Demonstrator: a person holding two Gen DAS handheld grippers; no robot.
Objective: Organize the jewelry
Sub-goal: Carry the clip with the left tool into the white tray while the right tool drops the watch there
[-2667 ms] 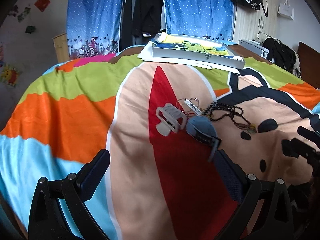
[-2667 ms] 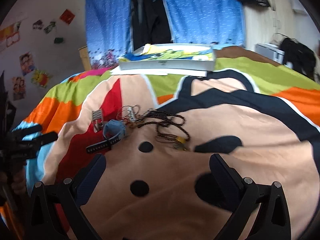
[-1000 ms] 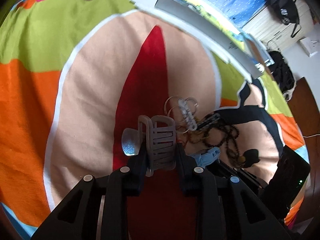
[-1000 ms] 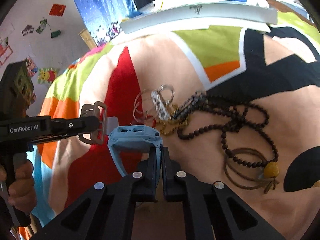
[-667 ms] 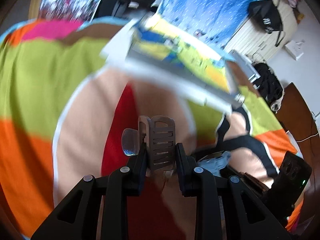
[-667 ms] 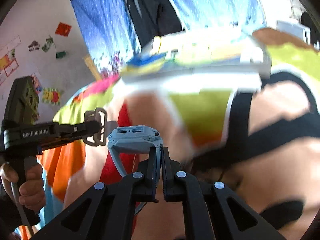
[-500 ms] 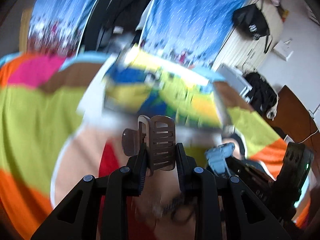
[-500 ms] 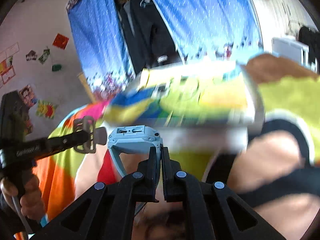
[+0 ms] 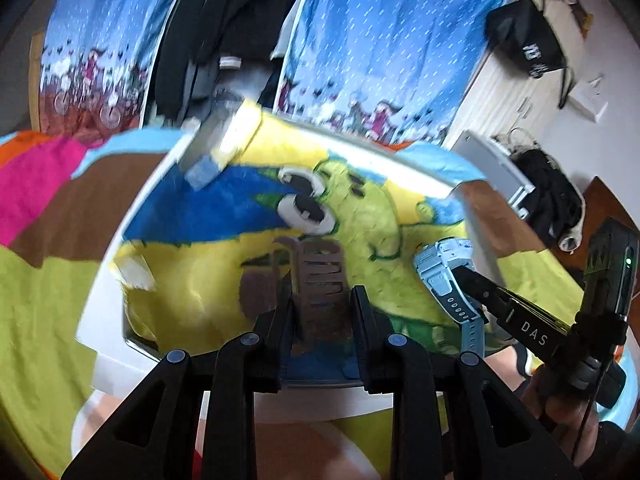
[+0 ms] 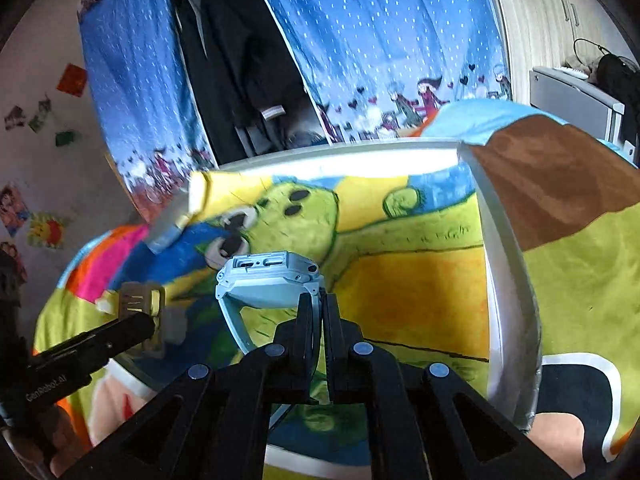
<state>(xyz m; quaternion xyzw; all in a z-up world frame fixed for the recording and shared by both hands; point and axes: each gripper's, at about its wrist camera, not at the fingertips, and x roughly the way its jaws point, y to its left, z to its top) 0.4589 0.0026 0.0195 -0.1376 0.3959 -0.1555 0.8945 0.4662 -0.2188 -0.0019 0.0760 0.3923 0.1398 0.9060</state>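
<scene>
Left wrist view: left gripper [image 9: 322,304] squeezing gray hair clip [image 9: 316,276], right gripper [image 10: 318,312] pinching blue watch [image 10: 268,280] over picture box [image 10: 500,256].

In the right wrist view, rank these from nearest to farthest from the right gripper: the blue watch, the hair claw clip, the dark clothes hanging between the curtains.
1. Blue watch: clamped in the right gripper, straight ahead.
2. Hair claw clip: off to the left, held by the left gripper above the cartoon-lined tray.
3. Dark clothes: far behind the tray, hanging between the blue curtains.
</scene>
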